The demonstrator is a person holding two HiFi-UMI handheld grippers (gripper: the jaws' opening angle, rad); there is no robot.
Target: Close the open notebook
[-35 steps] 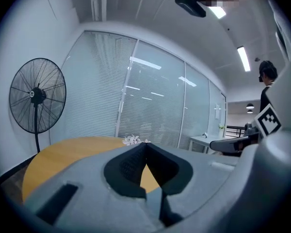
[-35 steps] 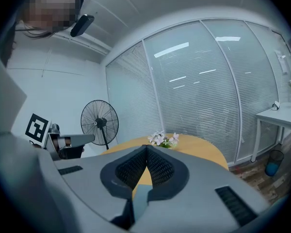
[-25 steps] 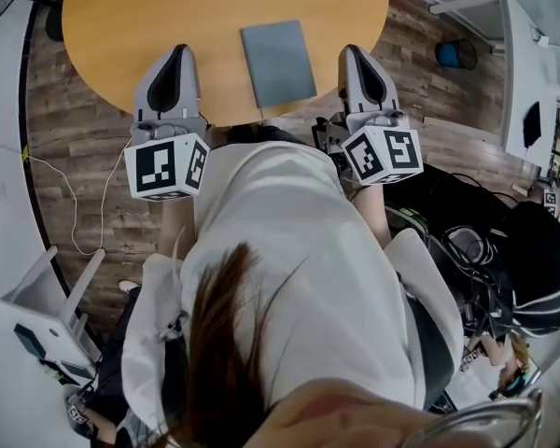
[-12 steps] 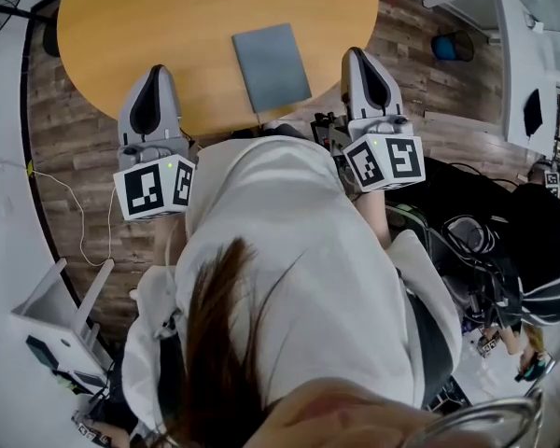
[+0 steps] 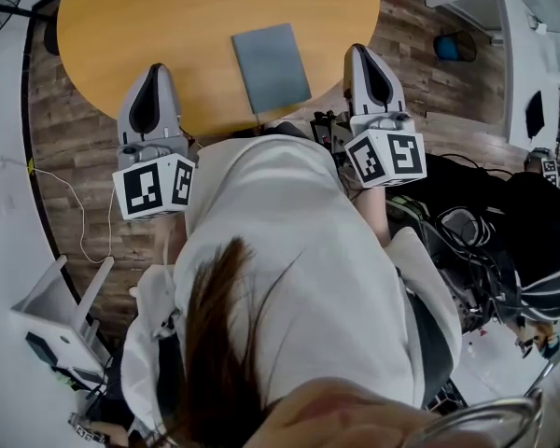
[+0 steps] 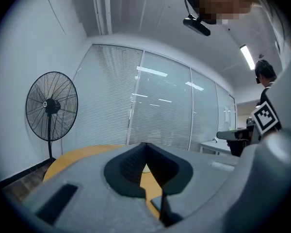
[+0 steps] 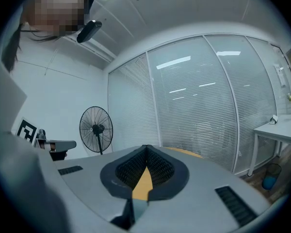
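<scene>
A: How are the two grippers posed?

B: The left gripper [image 5: 155, 69] and right gripper [image 5: 363, 52] are both held level, side by side and pointing away from the person. Their tips reach over the near edge of the table [image 5: 168, 12]. Each one carries a marker cube [image 5: 157, 185] at its rear, close to the person's white shirt [image 5: 289, 250].

A: What is the jaw state?

B: It is the same on both. The jaws are pressed together at the tips and nothing sits between them. Only a sliver of tabletop shows through the gap behind the tips.

A: Where is the notebook?

B: The notebook [image 5: 271, 66] lies flat on the table near its front edge. It is between the two grippers and touches neither. Its cover is down, so it is already closed. It lies slightly askew to the table edge.

A: What about materials and shapes?

B: The notebook is a plain grey-blue rectangle with a matte cover. The table is round with a smooth, orange-toned wood top. The gripper shells are grey moulded plastic, and the pads are dark and ribbed. The floor [image 5: 61, 147] is dark wood plank. A black pedestal fan [image 6: 52, 106] stands beyond the table, in front of a glass wall [image 6: 165, 106] with blinds.
</scene>
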